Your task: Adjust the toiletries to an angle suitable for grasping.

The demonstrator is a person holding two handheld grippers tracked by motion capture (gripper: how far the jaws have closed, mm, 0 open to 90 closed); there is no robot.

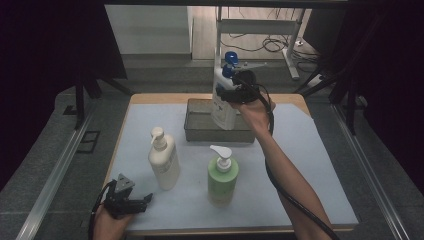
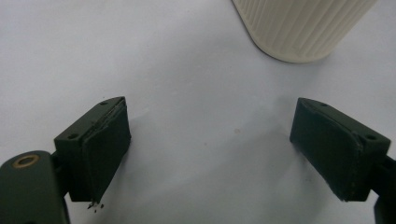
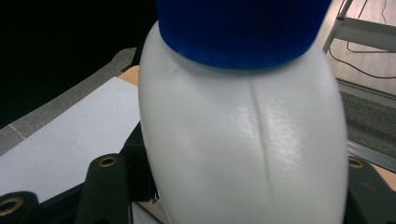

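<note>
The right gripper clamps the white bottle high over the basket at 12 o'clock, so it may swing and slip, while the left gripper rests with jaws apart at 7 o'clock.

cream btl, green btl, blue-capped white btl

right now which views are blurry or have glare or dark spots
High view: dark surroundings, lit table. Left gripper view: sharp, soft shadows beside the left gripper. Right gripper view: the white bottle with blue cap is close and soft, with glare streaks; dark upper-left corner.
</note>
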